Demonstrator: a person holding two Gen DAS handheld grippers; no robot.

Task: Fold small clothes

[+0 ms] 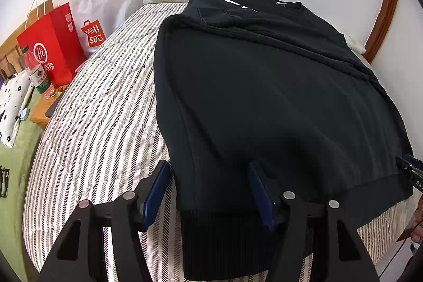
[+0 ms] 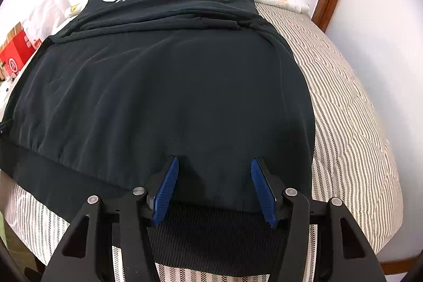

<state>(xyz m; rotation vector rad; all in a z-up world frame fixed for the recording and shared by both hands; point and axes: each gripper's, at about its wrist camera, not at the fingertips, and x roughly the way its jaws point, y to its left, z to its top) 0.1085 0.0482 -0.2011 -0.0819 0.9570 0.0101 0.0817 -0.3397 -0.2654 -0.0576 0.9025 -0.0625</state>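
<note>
Left wrist view: we had the sleeves folded, hem fold left.
Our left tongs (image 1: 210,192) and right tongs (image 2: 214,189) stood released over the black cotton sweatshirt's (image 1: 264,97) ribbed hem (image 2: 211,234) on the striped bed (image 1: 100,110).

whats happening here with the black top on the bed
A person is folding a black sweatshirt laid flat on a striped bed, sleeves already folded across the chest. Both tongs sit at the ribbed hem: the left tongs at its left corner, the right tongs near its right corner. The jaws of both stand open astride the fabric, not yet pinching it.
</note>
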